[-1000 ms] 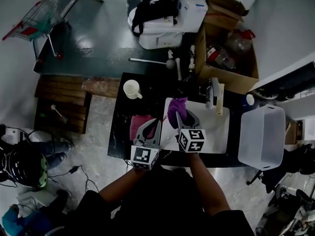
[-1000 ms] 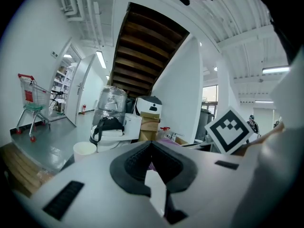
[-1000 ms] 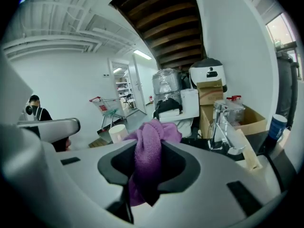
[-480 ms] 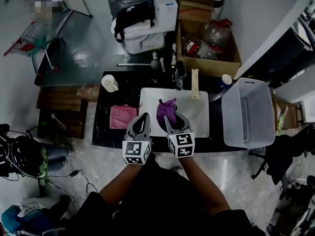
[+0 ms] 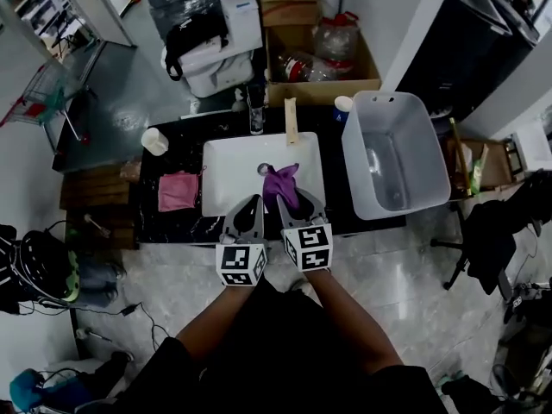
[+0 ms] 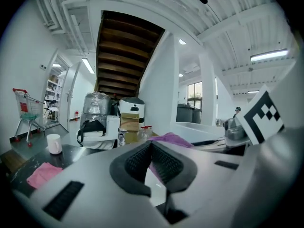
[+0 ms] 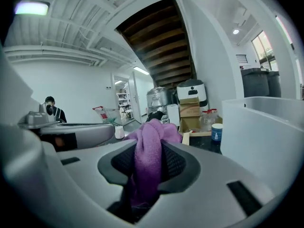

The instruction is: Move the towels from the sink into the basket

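A purple towel [image 5: 281, 185] hangs over the white sink [image 5: 231, 164], pinched in my right gripper [image 5: 297, 207], which is shut on it. In the right gripper view the purple towel [image 7: 148, 158] bunches up between the dark pads of the right gripper [image 7: 149, 151]. The translucent basket [image 5: 431, 158] stands empty at the sink's right and shows as a pale wall [image 7: 263, 127]. My left gripper [image 5: 248, 210] is beside the right one, shut and empty [image 6: 151, 148]. A pink towel [image 5: 177, 191] lies flat on the black counter left of the sink.
A white mug [image 5: 155, 141] stands at the counter's far left. A tap [image 5: 256, 119] and a small cup [image 5: 343, 103] sit behind the sink. A cardboard box of bottles [image 5: 315, 54] and a white machine with a black bag [image 5: 211, 41] stand beyond.
Both grippers have moved right across the sink, from its left part towards the basket side, with the purple towel still held by the right one. The left one stays empty.
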Tool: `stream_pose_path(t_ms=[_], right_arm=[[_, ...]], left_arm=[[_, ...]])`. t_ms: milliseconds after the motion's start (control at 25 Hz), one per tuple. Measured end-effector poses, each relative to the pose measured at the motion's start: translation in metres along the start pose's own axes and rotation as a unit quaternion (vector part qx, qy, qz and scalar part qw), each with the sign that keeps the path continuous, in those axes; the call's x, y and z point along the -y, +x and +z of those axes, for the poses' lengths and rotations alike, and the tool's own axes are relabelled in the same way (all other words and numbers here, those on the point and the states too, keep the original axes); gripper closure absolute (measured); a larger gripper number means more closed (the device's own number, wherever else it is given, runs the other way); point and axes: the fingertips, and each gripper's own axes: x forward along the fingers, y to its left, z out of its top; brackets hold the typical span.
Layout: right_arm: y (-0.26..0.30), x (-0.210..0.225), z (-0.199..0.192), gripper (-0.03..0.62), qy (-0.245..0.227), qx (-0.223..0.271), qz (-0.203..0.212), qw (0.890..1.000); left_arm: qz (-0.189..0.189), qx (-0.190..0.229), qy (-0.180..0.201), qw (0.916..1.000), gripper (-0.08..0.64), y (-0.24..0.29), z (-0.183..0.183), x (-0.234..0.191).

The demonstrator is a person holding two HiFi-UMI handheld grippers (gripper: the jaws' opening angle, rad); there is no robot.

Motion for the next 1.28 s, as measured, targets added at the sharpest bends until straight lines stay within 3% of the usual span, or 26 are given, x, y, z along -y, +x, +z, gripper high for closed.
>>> stream_pose_path(t_ms=[200, 640, 920, 1280], right_arm=[[-0.041, 0.027, 0.006, 0.462, -0.005, 0.014, -0.020, 1.000], [-0.079, 0.070, 0.026, 0.463, 0.015, 0.043, -0.052, 0.998], [-0.085, 0.095, 0.047, 0.462, 0.006, 0.061, -0.078, 0.995], [-0.060, 0.125, 0.083, 0.462, 0.014, 0.074, -0.082, 0.994]], left_arm=[[-0.014, 0.018, 0.005, 0.9997, 0.557, 0.003, 0.010, 0.047], [-0.042, 0.027, 0.004, 0.9987, 0.557, 0.021, 0.032, 0.096], [-0.050, 0.008, 0.030, 0.9983, 0.557, 0.046, 0.035, 0.113], [-0.069, 0.039, 0.006, 0.9968, 0.557, 0.093, 0.066, 0.112]])
